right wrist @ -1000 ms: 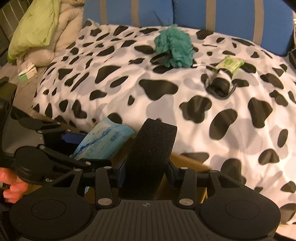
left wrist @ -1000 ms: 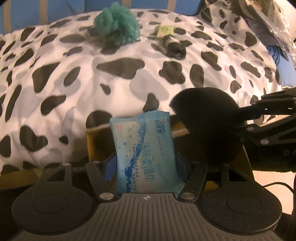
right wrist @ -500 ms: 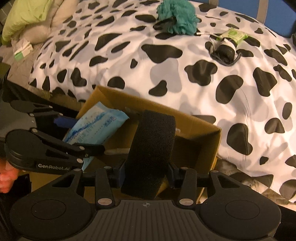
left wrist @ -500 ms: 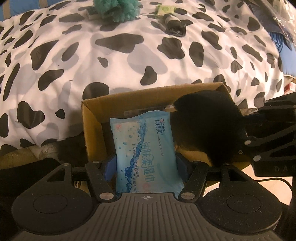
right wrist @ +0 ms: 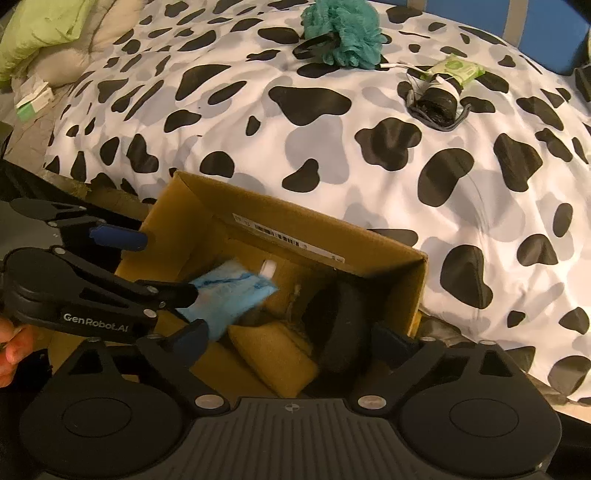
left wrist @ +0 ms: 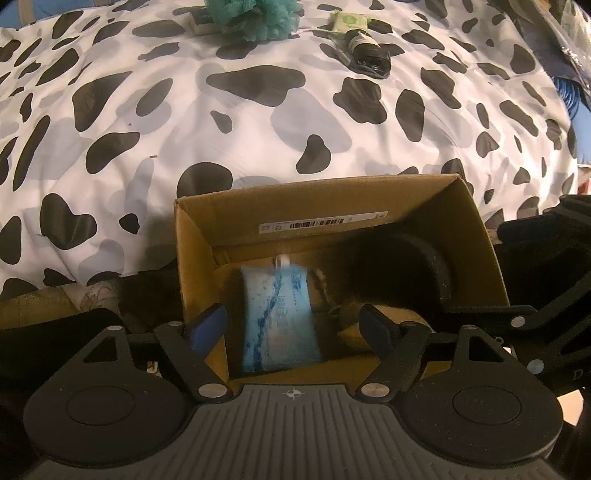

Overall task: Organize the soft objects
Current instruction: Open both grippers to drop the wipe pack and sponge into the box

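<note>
Warm, dim indoor light colours both views yellowish. The quilt (left wrist: 258,122) is the brightest area and fairly sharp; inside the box (left wrist: 480,236) it is shadowed, where the blue pack (left wrist: 277,314) and black sponge (right wrist: 340,325) are smeared by motion blur. Fisheye bending curves everything near the edges, and the corners go black.

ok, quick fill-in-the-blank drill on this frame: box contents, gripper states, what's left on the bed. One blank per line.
1. The blue wipes pack and the black sponge are both in the cardboard ____.
2. The left gripper and the right gripper both have their jaws ____, gripping nothing.
3. The fluffy mesh puff lying on the cow-print bedspread is coloured ____.

Missing words: box; open; teal
</note>
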